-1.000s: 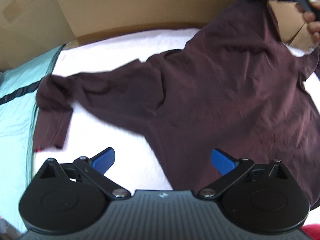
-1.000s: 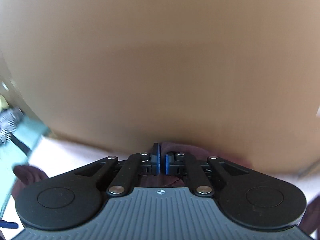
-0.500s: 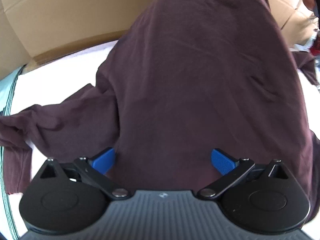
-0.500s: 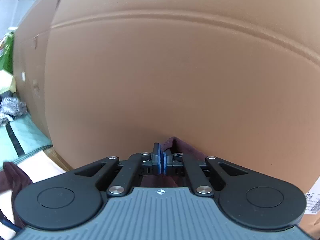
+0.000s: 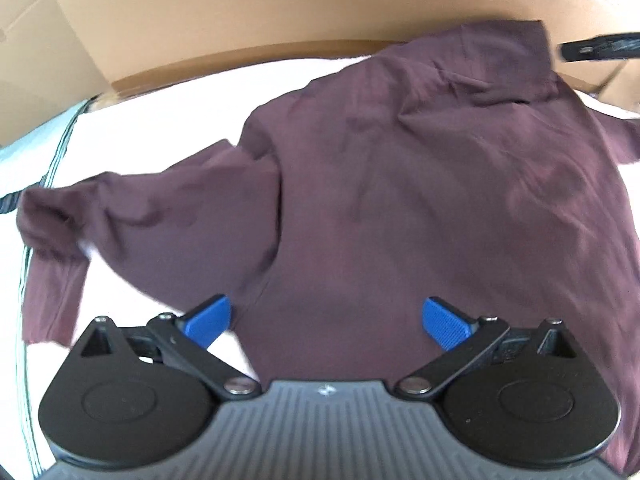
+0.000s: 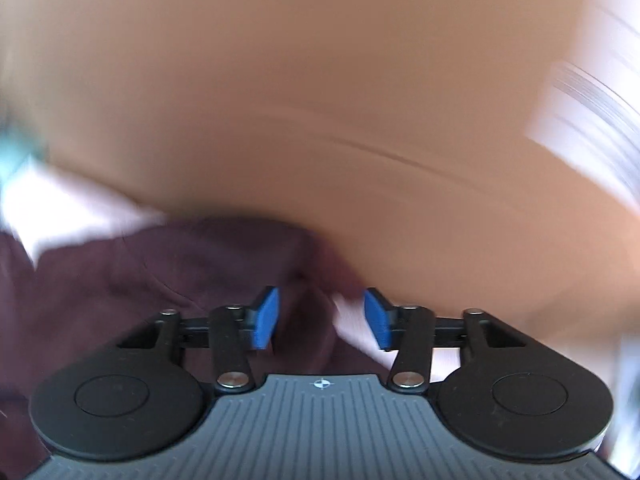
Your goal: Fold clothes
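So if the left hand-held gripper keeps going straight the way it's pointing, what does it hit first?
Most likely the maroon shirt: the left hand-held gripper points down at its body, spread on the white surface. Nothing shows in between, though depth is hard to judge.

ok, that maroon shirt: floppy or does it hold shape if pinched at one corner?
Likely floppy: the maroon shirt lies creased, its sleeve bunched on the white sheet. A one-corner pinch would probably let it drape and stretch. Probably light, and unlikely to slip much.
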Motion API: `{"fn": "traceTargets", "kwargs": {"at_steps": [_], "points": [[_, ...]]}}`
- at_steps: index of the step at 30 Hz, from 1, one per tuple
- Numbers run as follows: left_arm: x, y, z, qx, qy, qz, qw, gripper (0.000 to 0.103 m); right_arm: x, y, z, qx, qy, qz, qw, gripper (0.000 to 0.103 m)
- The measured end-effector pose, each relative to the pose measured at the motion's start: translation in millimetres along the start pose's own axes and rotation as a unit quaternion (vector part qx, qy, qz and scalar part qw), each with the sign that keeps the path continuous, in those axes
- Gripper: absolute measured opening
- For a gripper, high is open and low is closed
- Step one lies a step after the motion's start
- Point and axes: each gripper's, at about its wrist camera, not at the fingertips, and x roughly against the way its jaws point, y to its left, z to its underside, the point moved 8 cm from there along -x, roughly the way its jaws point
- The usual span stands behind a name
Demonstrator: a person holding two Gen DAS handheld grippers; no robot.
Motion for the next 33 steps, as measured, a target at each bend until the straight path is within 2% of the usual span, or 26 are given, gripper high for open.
{"fn": "traceTargets", "kwargs": {"at_steps": [1,3,4,8,10,12,16,19,23,24,25,27,29,30,31,32,33], "points": [[8,3,9,-0.006,-0.002,0.005,1.0000,0.102,21,-13,17,-0.053,0.007,-0.016,0.998,0.058],[22,11,25,-0.017,0.003,0.025,0.9995,0.102,63,-36,52,-0.153,0.023,-0.045,0.987,0.058],[27,14,36,-0.021,0.010,0.043,0.9988,0.102,80,-39,76,-0.168,0.038,-0.048,0.984,0.060],[46,15,88,-0.059,0.044,0.102,0.9921,0.102,142,-28,180,-0.160,0.100,0.013,0.982,0.062],[53,8,110,-0.088,0.060,0.118,0.9873,0.102,162,-13,224,-0.157,0.130,0.022,0.979,0.062],[63,1,128,-0.113,0.063,0.128,0.9833,0.102,176,-6,250,-0.150,0.134,0.018,0.979,0.062],[75,-9,157,-0.119,0.062,0.149,0.9797,0.102,185,-8,267,-0.148,0.091,0.023,0.984,0.061],[69,-17,178,-0.109,0.059,0.143,0.9820,0.102,169,1,255,-0.148,0.075,-0.001,0.986,0.054],[55,-29,199,-0.052,0.052,0.136,0.9880,0.101,156,6,253,-0.143,0.072,-0.023,0.987,0.055],[52,-33,200,-0.037,0.046,0.142,0.9880,0.101,150,7,253,-0.140,0.080,-0.028,0.987,0.044],[50,-39,198,-0.026,0.036,0.145,0.9885,0.101,145,8,252,-0.138,0.087,-0.035,0.986,0.020],[48,-51,193,-0.012,0.010,0.149,0.9888,0.101,138,11,247,-0.143,0.088,-0.050,0.985,0.017],[47,-58,187,-0.005,-0.011,0.149,0.9888,0.098,148,8,246,-0.146,0.077,-0.060,0.984,0.012],[46,-61,184,-0.002,-0.021,0.149,0.9887,0.088,154,7,246,-0.149,0.072,-0.066,0.984,0.012],[45,-64,181,0.001,-0.031,0.148,0.9885,0.068,159,5,245,-0.152,0.067,-0.073,0.984,0.011],[44,-64,179,0.009,-0.033,0.146,0.9887,0.055,165,4,245,-0.155,0.062,-0.079,0.983,0.011],[45,-64,177,0.015,-0.033,0.142,0.9892,0.034,172,0,246,-0.160,0.058,-0.084,0.982,0.010]]}}
